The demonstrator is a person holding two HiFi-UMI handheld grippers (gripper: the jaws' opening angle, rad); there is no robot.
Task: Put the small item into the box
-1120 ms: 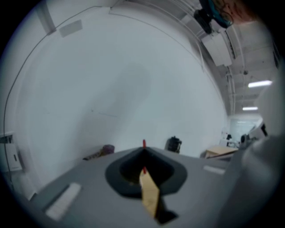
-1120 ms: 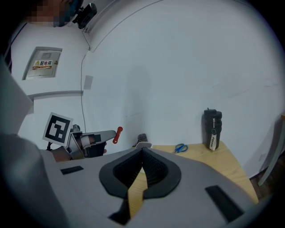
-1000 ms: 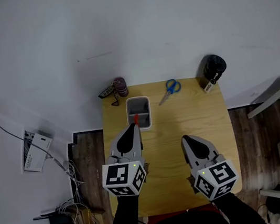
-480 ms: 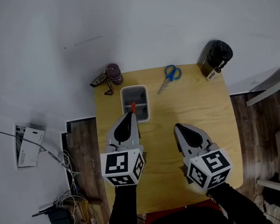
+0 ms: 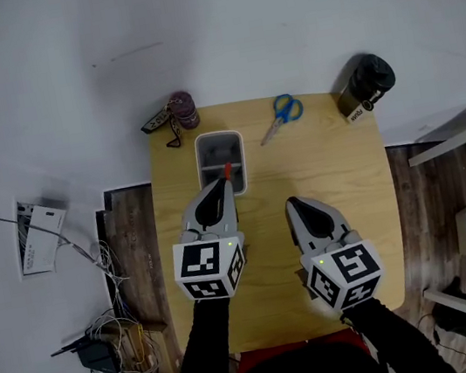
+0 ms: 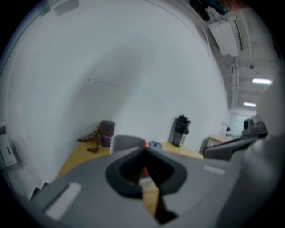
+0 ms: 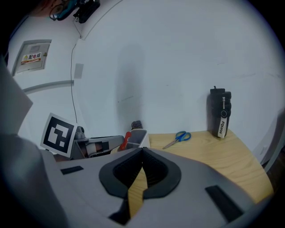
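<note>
Left tongs [image 5: 226,184] pinch one small red item [image 5: 228,171] at their tips, over the near end of the one open grey plastic box [image 5: 202,154] on the wooden bench [image 5: 335,164], likely ready to drop it in. Right tongs [image 5: 293,205] hover closed and empty, apparently idle. Beyond lie one pair of blue-handled scissors [image 5: 284,112] and one black flask [image 5: 370,78].

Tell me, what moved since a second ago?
Not much; mostly the head camera shifted. The left gripper is still shut on the small red item, its tip at the near end of the box. Nothing was let go. The right gripper stays shut and empty beside it; the scissors and black bottle have not moved.
</note>
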